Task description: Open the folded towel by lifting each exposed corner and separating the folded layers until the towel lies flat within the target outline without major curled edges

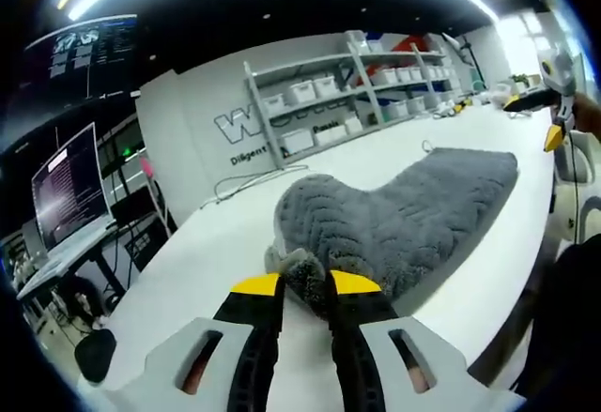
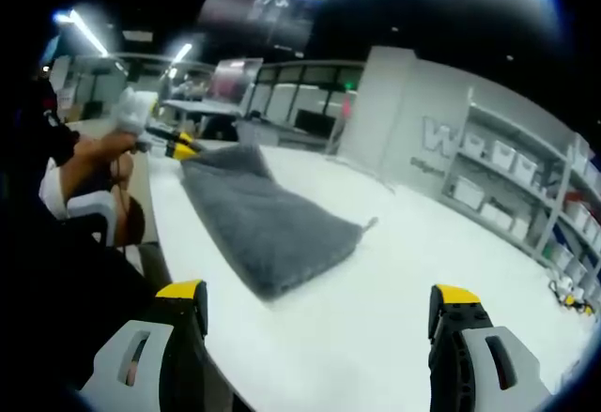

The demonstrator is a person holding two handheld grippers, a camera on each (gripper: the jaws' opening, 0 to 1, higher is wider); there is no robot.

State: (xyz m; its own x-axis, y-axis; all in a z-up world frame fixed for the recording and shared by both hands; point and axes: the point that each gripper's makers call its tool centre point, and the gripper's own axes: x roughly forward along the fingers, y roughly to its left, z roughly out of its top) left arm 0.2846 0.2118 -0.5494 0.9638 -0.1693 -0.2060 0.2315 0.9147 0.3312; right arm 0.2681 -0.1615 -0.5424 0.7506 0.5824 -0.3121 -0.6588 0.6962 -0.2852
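Note:
A grey quilted towel (image 1: 413, 201) lies on the white table (image 1: 225, 243), its near end bunched and lifted. My left gripper (image 1: 305, 285) is shut on that raised corner, with grey fabric pinched between the yellow-tipped jaws. In the right gripper view the towel (image 2: 268, 224) stretches away from me; at its far end the left gripper (image 2: 174, 147), held by a person's hand, grips the lifted corner. My right gripper (image 2: 319, 295) is open wide over the bare table just short of the towel's near edge, with nothing between its jaws. It also appears beyond the towel's far end as the right gripper (image 1: 549, 116).
Shelves with white bins (image 1: 324, 102) line the wall behind the table, and a cable (image 1: 249, 182) trails along its back edge. A monitor (image 1: 66, 187) stands on a desk to the left. The table's front edge (image 2: 178, 243) runs close to the towel, beside the person's body.

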